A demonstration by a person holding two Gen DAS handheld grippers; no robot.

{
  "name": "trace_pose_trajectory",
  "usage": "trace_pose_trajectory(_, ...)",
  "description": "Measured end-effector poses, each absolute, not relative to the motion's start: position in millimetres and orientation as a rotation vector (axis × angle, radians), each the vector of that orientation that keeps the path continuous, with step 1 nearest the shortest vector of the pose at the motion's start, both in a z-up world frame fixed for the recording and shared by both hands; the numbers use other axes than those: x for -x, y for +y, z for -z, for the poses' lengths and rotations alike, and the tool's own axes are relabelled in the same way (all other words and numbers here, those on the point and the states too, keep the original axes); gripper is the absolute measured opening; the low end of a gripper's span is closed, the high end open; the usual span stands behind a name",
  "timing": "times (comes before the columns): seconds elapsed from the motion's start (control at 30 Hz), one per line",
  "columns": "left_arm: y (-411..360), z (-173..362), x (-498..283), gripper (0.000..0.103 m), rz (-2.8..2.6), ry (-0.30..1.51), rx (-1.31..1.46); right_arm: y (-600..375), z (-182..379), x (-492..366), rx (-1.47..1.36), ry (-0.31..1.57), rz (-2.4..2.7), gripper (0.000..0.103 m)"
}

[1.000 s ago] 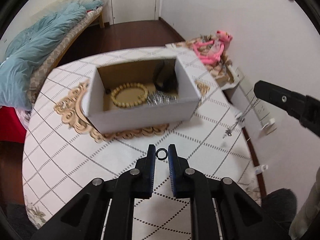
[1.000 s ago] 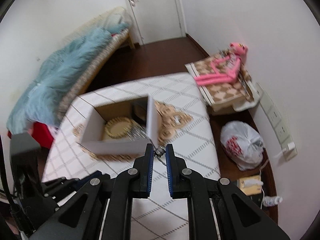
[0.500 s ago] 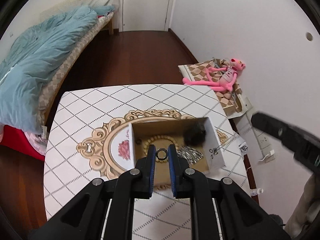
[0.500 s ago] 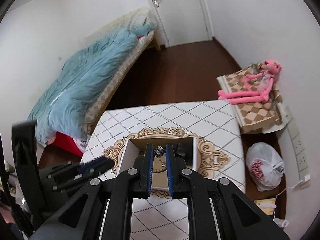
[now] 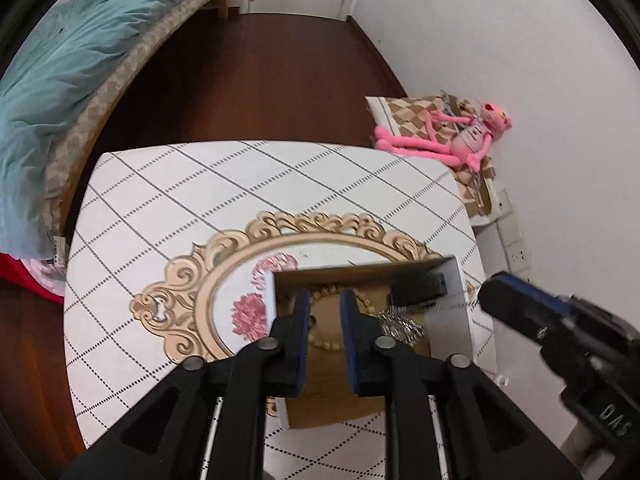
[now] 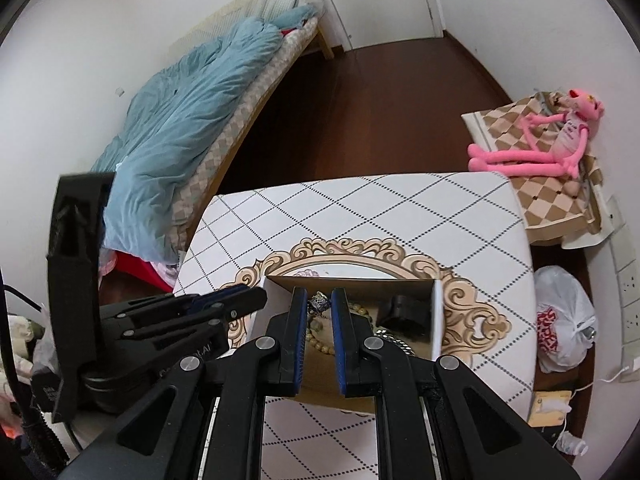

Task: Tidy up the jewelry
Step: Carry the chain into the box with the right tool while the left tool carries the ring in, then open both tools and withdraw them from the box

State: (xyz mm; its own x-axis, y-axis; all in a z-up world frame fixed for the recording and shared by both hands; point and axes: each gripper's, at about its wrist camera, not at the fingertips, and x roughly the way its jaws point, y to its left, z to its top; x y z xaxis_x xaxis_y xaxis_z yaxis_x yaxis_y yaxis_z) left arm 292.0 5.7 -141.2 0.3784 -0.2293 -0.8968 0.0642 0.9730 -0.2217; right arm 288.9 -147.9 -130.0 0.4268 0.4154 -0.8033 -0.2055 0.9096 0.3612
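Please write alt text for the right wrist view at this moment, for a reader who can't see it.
The right gripper hangs over an open cardboard box on a diamond-patterned table, a small silver jewelry piece between its fingers. A beaded bracelet and a black item lie inside. The left gripper reaches in from the left.

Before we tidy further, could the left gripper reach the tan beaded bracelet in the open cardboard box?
Probably yes: the left gripper hangs open above the beaded bracelet, and the box has no lid.
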Motion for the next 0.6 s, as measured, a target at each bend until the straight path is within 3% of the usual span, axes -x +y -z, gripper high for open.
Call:
trace_pose_trajectory(0.03, 8, 140, -294, 0.045, 0.172, 1.166, 0.156, -146, 131, -292, -0.222, 1.071, -0.398, 0.013)
trace_pose_trajectory(0.07, 11, 138, -295, 0.072, 0.156, 1.157, 0.155, -144, 134, -297, -0.230, 1.091, -0.409, 0.013)
trace_pose_trajectory(0.1, 16, 135, -295, 0.082, 0.138, 1.145, 0.160, -143, 136, -300, -0.241, 1.101, -0.411, 0.013)
trace_pose_trajectory(0.23, 28, 131, -297, 0.082, 0.093, 1.132, 0.160, -138, 143, -313, -0.268, 1.157, -0.425, 0.014)
trace_pose_trajectory(0.3, 33, 130, -296, 0.091, 0.065, 1.128, 0.144, -136, 149, -317, -0.268, 1.188, -0.417, 0.015)
trace_pose_trajectory(0.43, 41, 129, -291, 0.095, 0.019, 1.110, 0.119, -137, 156, -317, -0.245, 1.207, -0.391, 0.035)
trace_pose_trajectory(0.6, 42, 129, -279, 0.102, -0.030, 1.073, 0.079, -145, 158, -310, -0.218, 1.202, -0.339, 0.043)
